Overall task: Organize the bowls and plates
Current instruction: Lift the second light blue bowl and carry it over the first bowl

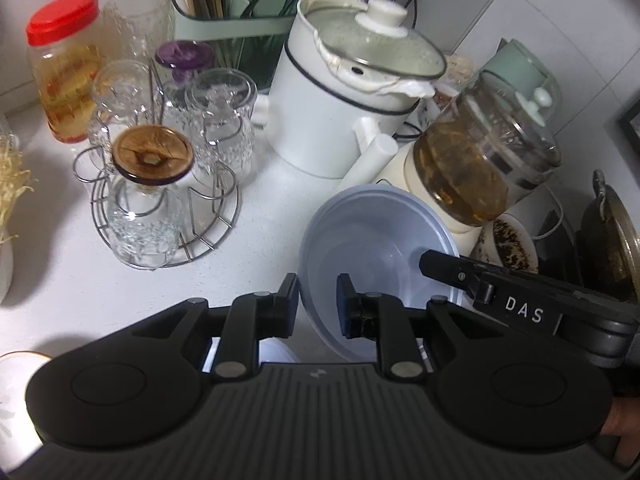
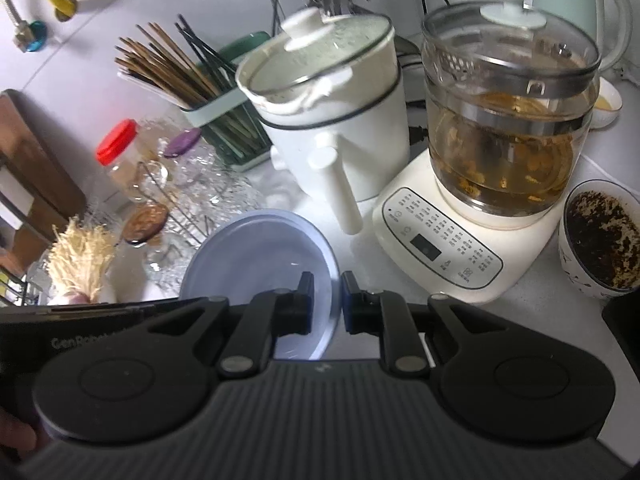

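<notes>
A pale blue bowl (image 1: pixel 372 240) is held tilted above the white counter, in front of the white pot. My left gripper (image 1: pixel 318 300) is shut on its left rim, one finger outside and one inside. My right gripper (image 2: pixel 326 300) is shut on the bowl's right rim (image 2: pixel 260 260); its arm shows in the left wrist view (image 1: pixel 520 296). A white bowl edge (image 1: pixel 276 354) shows just under the blue bowl, mostly hidden by my left gripper. A patterned plate (image 1: pixel 16 392) lies at the lower left.
A white pot with glass lid (image 1: pixel 344 92) and a glass kettle of tea on a white base (image 2: pixel 508 128) stand close behind. A wire rack of upturned glasses (image 1: pixel 160 184) stands left. A bowl of dark dregs (image 2: pixel 600 240) sits right. A chopstick holder (image 2: pixel 216 116) stands behind.
</notes>
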Available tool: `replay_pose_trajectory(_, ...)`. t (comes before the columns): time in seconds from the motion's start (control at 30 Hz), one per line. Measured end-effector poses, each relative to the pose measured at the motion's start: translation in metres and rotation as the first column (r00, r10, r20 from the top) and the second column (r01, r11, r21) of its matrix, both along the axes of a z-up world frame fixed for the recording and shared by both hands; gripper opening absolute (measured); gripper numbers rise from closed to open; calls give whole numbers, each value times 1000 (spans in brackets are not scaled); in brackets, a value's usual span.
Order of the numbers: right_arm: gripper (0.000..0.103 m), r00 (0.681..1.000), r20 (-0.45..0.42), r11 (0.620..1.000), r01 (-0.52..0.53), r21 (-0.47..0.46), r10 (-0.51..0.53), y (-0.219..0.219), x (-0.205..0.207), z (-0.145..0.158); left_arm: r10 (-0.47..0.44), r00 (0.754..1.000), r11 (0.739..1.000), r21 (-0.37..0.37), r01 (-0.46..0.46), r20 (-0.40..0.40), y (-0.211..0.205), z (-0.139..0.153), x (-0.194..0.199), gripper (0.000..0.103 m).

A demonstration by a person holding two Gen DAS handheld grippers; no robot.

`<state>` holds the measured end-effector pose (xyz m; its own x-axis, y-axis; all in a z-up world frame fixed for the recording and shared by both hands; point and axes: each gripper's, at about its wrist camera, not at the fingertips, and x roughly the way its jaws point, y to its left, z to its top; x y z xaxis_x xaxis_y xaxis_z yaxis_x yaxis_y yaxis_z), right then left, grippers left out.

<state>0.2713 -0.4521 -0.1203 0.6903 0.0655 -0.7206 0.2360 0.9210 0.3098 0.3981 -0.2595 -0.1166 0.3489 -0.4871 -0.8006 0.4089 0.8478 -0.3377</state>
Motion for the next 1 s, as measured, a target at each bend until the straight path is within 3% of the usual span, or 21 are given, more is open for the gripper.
replay_pose_trajectory(0.5, 17, 998, 62, 1000, 13, 2, -13, 31, -27, 24, 21, 998, 998, -62, -18, 56, 38, 28, -19, 22)
replay_pose_trajectory(1.0, 17, 995, -31, 996, -89, 28, 90, 71, -22, 0, 131, 990, 991, -12, -132, -49, 81, -5, -33, 23)
